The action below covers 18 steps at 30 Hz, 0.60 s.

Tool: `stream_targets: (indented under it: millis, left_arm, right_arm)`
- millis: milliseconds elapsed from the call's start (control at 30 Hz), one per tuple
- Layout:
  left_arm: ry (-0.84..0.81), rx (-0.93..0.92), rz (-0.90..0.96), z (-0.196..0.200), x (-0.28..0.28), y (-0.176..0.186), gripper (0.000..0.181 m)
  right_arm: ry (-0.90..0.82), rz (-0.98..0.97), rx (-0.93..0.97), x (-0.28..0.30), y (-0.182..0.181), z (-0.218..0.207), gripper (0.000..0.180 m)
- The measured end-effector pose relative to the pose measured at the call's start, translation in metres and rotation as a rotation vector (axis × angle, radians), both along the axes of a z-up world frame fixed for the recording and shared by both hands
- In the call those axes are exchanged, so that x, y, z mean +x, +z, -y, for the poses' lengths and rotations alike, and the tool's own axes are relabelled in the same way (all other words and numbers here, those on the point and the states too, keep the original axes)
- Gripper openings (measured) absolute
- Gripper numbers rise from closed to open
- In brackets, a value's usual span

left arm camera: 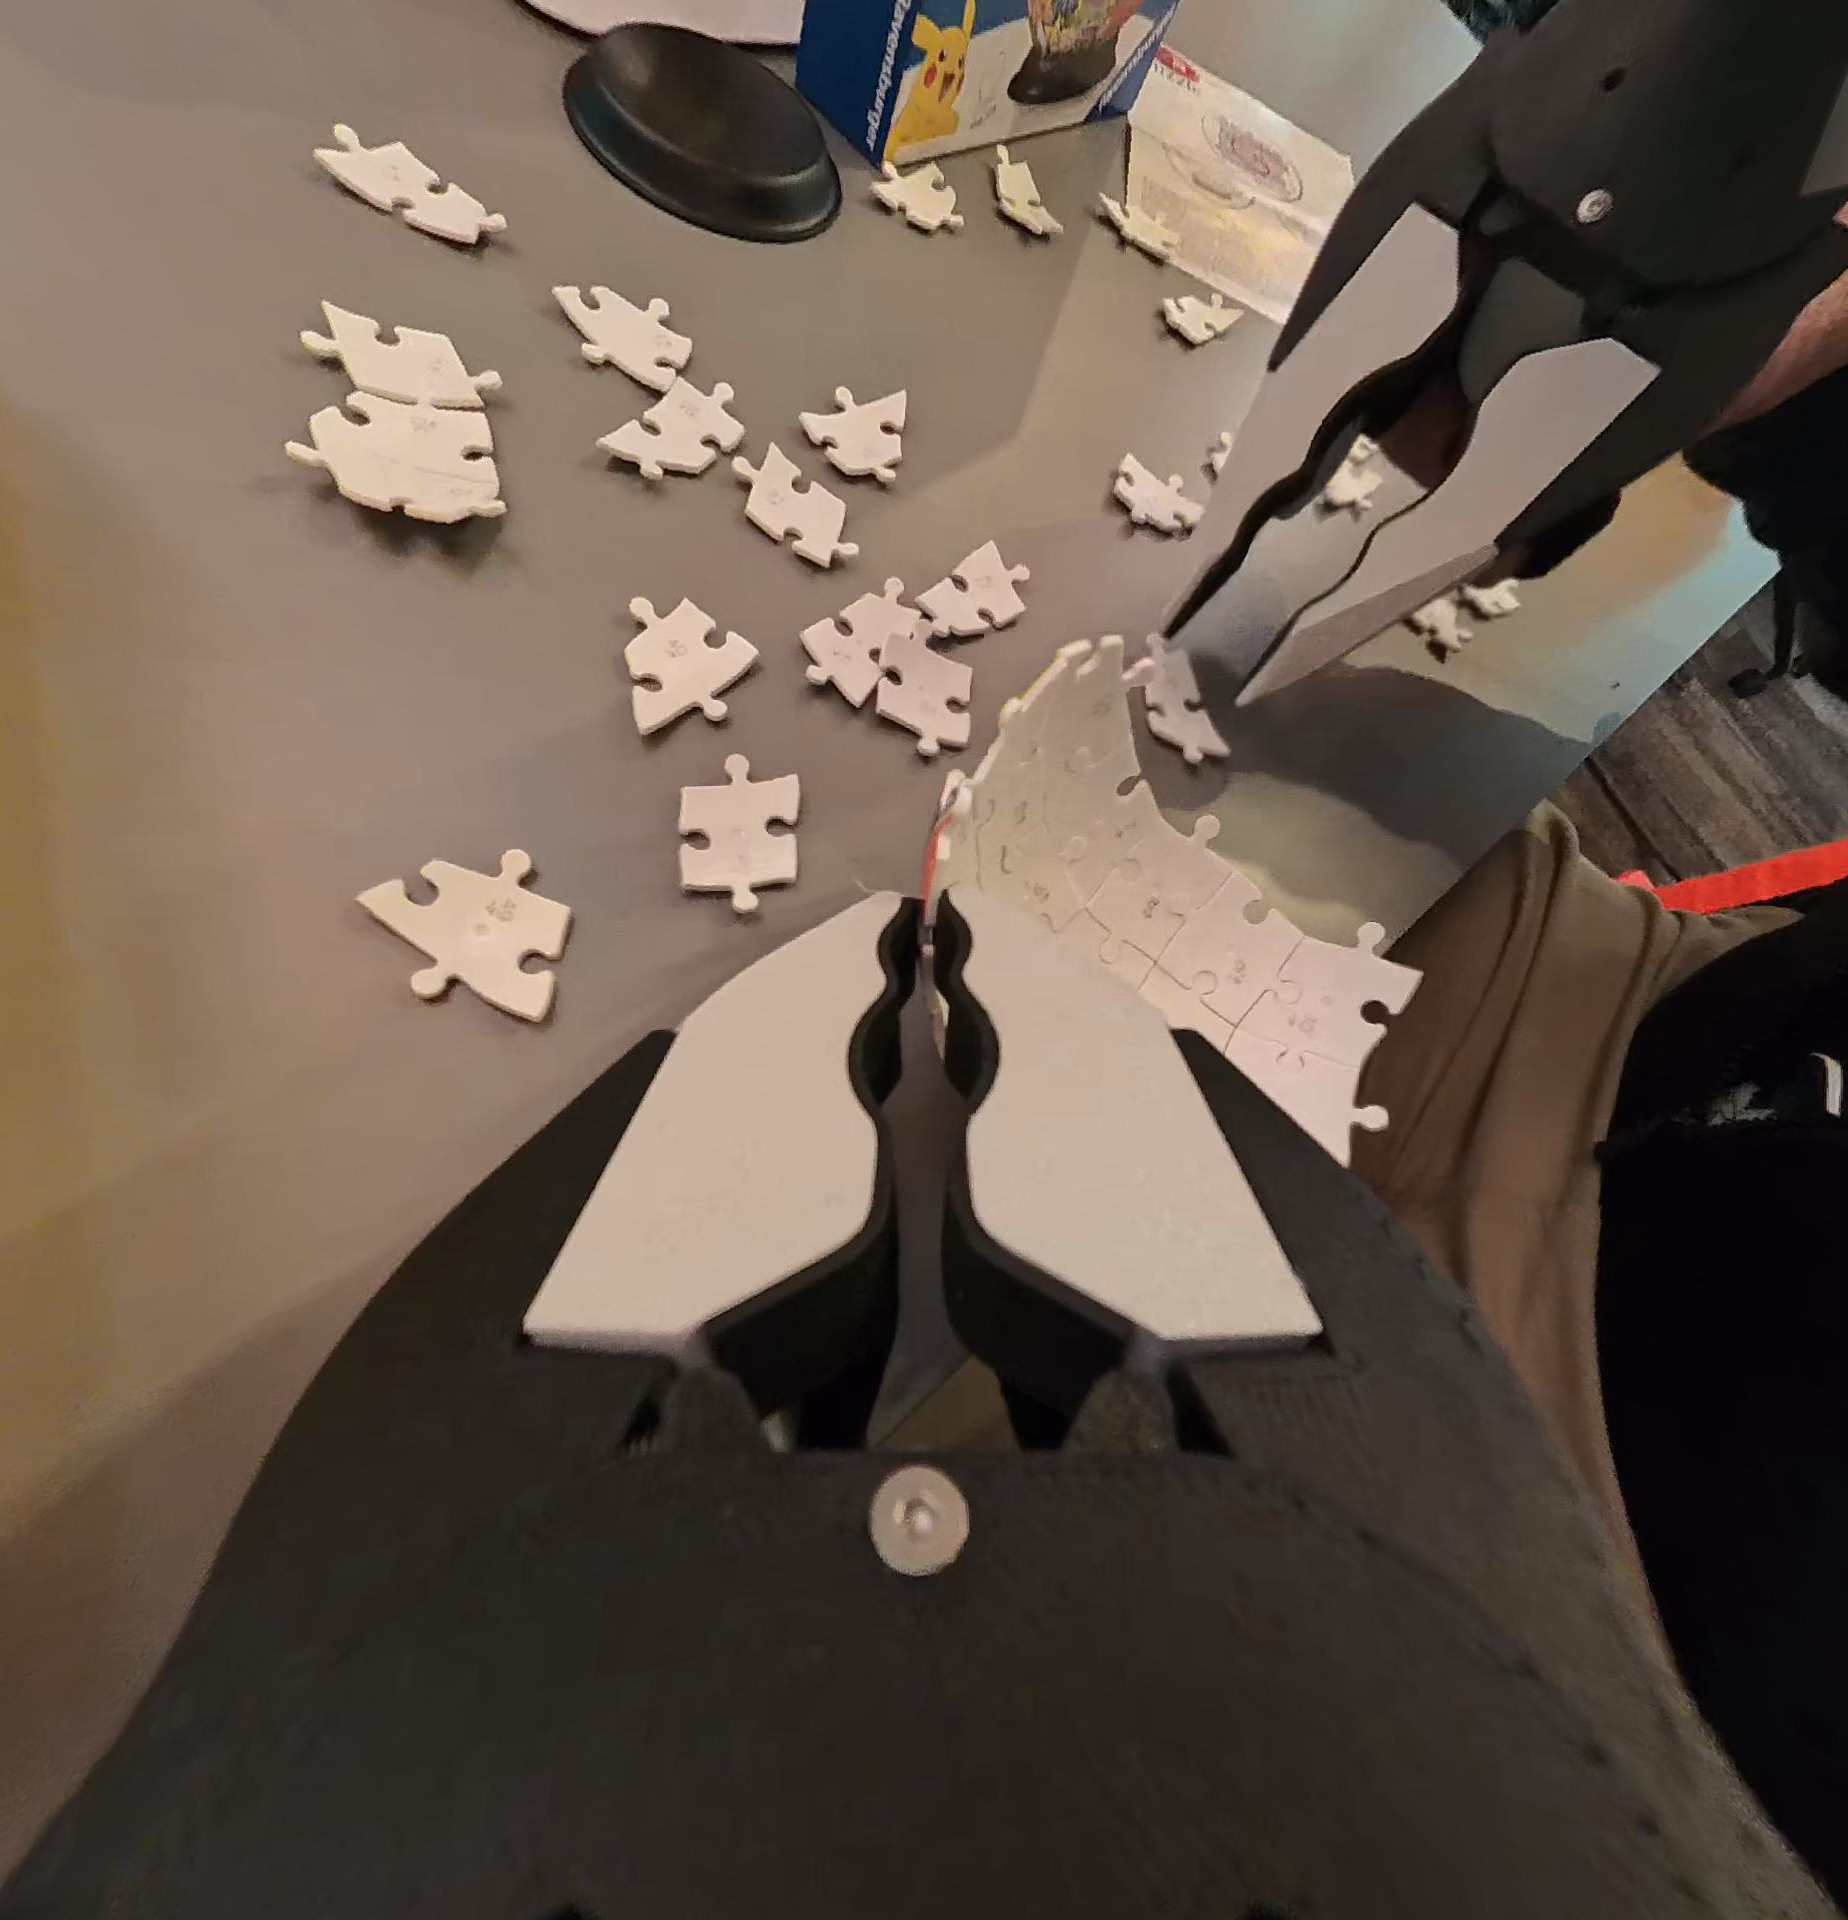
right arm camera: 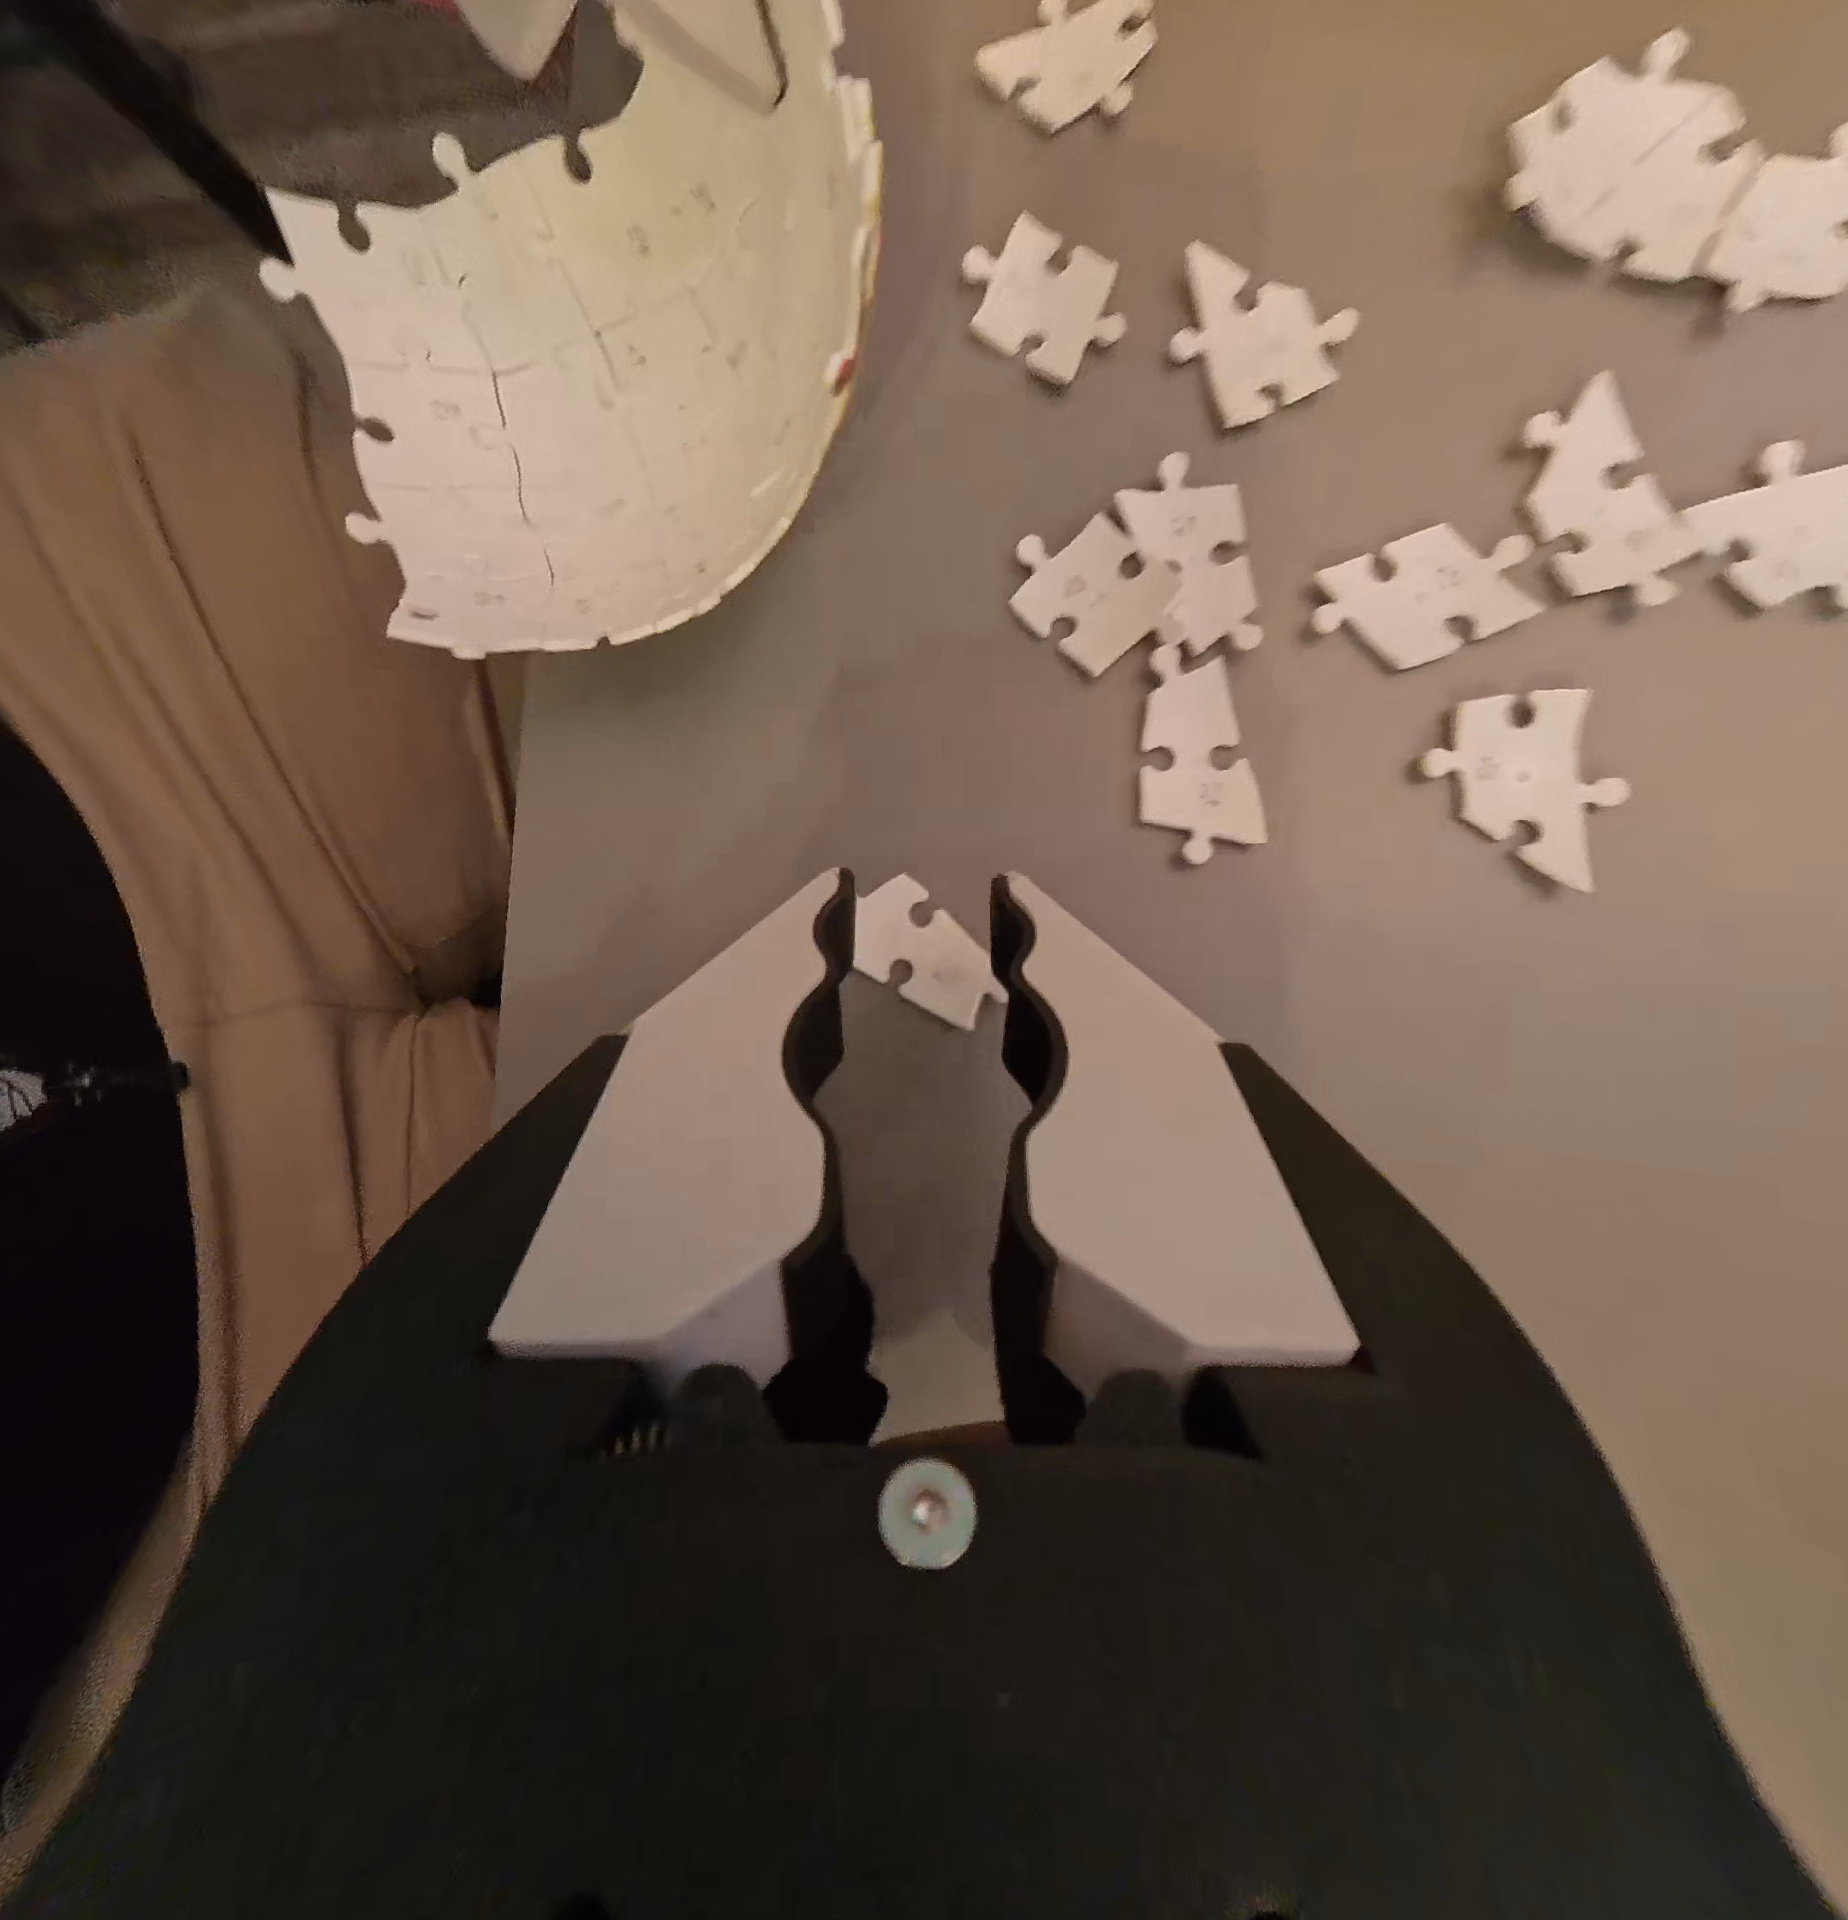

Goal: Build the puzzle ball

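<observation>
In the left wrist view we see our left gripper (left arm camera: 925, 914) with its fingers (left arm camera: 764, 1091) pressed nearly together on the rim of the partly built puzzle ball (left arm camera: 1159, 894), a curved white shell of joined pieces that arcs away to the right of the fingertips, its inner side facing us. The grey table (left arm camera: 224, 675) ahead is strewn with loose white puzzle pieces (left arm camera: 733, 836), backs up, some lying alone and some overlapping. Farther back stand a black oval stand (left arm camera: 702, 130) and the blue puzzle box (left arm camera: 961, 73), with a printed sheet (left arm camera: 1237, 197) to the right of the box. The right gripper (left arm camera: 1226, 660) comes down from the upper right, its fingertips parted and set on the table just beside a single piece (left arm camera: 1180, 701) close to the shell's far edge. A tan sleeve or garment (left arm camera: 1471, 1039) shows at the right edge.

In the right wrist view our right gripper (right arm camera: 922, 883) has its fingers (right arm camera: 691, 1122) apart with a clear gap, and they hold nothing. The same single piece (right arm camera: 925, 951) lies flat on the table (right arm camera: 1419, 1143) between the fingertips; whether either tip touches it we cannot tell. The puzzle ball (right arm camera: 608, 395) shows at upper left as a bowl-like shell, held up off the table's left edge. More loose puzzle pieces (right arm camera: 1200, 769) are scattered to the upper right.
</observation>
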<state>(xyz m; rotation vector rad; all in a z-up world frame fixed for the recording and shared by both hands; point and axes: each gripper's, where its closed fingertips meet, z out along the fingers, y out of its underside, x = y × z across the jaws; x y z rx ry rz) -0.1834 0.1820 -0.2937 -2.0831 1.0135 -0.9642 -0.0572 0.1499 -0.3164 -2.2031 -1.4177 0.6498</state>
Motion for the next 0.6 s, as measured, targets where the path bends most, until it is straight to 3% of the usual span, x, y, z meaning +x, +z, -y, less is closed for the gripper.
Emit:
stream_targets:
  millis: [267, 600]
  left_arm:
    - [0.021, 0.006, -0.010, -0.003, -0.007, -0.001, 0.002]
    - [0.024, -0.001, -0.012, -0.004, -0.007, -0.004, 0.002]
  right_arm:
    - [-0.175, -0.042, 0.062, 0.027, 0.007, -0.035, 0.025]
    - [-0.069, 0.089, -0.017, 0.026, -0.022, -0.013, 0.020]
